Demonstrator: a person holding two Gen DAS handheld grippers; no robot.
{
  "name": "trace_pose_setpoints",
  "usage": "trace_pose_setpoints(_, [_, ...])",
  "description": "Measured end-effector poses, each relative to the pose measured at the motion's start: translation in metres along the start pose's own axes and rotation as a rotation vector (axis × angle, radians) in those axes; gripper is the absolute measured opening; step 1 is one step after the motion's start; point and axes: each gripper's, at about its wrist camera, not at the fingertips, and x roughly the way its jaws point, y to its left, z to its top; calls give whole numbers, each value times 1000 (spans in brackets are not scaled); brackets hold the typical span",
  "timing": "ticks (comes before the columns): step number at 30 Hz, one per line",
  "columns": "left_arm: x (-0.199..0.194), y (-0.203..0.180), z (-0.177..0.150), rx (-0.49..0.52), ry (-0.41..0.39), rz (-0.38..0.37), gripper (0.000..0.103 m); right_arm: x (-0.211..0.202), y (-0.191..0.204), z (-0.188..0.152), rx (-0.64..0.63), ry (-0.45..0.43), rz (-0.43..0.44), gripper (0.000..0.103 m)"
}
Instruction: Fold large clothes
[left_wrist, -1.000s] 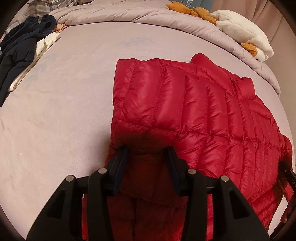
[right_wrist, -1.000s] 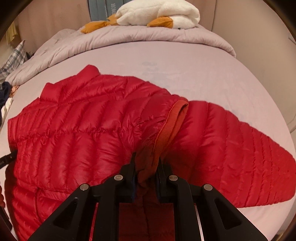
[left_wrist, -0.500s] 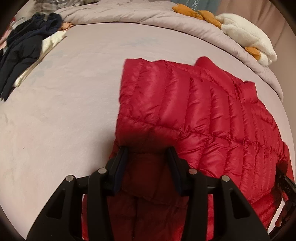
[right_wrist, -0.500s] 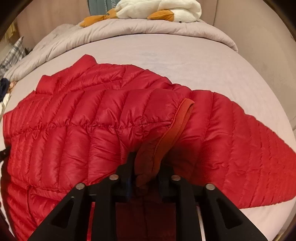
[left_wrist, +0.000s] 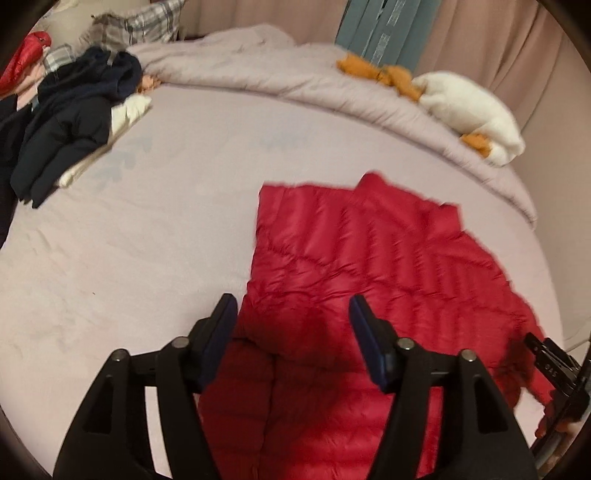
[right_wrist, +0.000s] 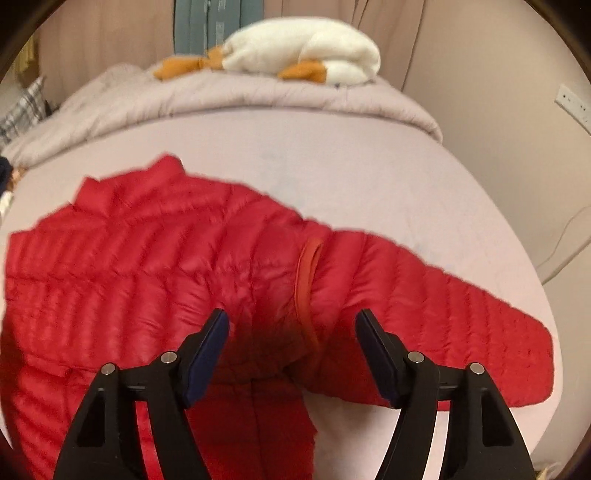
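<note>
Both your grippers have let go since half a second ago: the left gripper (left_wrist: 291, 317) and right gripper (right_wrist: 291, 332) now gape wide, pulled back above the red puffer jacket (left_wrist: 369, 266), where each had been pinching fabric. Folded-over sleeve with its orange cuff (right_wrist: 308, 284) lies across the body, lower centre of the right view. Jacket rests flat on the bed (left_wrist: 147, 221), centre-right. One fold looks done; the far sleeve (right_wrist: 461, 306) and halving seem left.
</note>
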Motion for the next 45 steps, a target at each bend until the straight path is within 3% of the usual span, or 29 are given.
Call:
trace_pose_setpoints(1, [-12, 0, 0, -1, -21, -14, 69, -8, -1, 1, 5, -17, 2, 72])
trace_pose_setpoints(3, [-30, -4, 1, 17, -53, -25, 82, -27, -5, 4, 23, -55, 8, 86])
trace_pose_setpoints(9, [-83, -16, -12, 100, -163, -41, 100, -90, -13, 3, 45, -200, 110, 98])
trace_pose_setpoints(19, [-131, -27, -40, 144, -179, -164, 102, -151, -11, -20, 33, -347, 267, 102])
trace_pose_setpoints(27, [-149, -28, -62, 197, -226, -122, 102, -160, 8, -42, 3, -358, 300, 102])
trace_pose_setpoints(38, [-138, -27, -83, 185, -128, -190, 102, -158, 12, -60, 21, -317, 321, 102])
trace_pose_setpoints(45, [-123, -35, -96, 212, -60, -205, 102, -146, -15, -71, 162, -270, 326, 102])
